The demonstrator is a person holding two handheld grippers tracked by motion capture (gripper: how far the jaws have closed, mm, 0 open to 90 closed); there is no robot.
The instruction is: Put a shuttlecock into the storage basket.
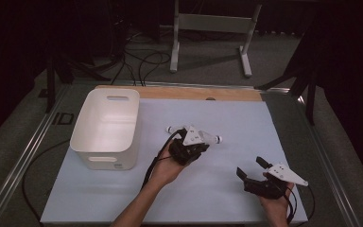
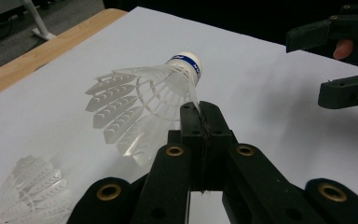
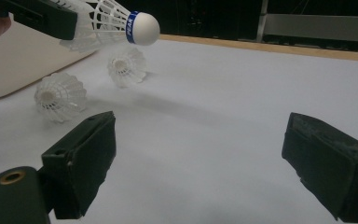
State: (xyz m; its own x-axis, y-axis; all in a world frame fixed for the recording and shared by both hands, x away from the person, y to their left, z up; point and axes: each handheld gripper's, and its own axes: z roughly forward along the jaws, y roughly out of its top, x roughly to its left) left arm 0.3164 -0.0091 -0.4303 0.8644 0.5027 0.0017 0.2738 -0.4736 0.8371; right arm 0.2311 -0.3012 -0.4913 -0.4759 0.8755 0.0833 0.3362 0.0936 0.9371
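White plastic shuttlecocks, three: one (image 2: 144, 100) gripped, two (image 3: 59, 95) (image 3: 127, 65) lying; one bin (image 1: 106, 125).

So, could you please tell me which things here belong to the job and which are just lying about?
In the job:
- shuttlecock, pinched in the shut left gripper
- two shuttlecocks on the table
- white bin
- right gripper, open

Lying about:
- white frame
- floor cables

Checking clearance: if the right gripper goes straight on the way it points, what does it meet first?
Probably nothing soon: the right gripper, jaws open, faces bare white table sheet. The two lying shuttlecocks sit left of that line, though depth is unclear.
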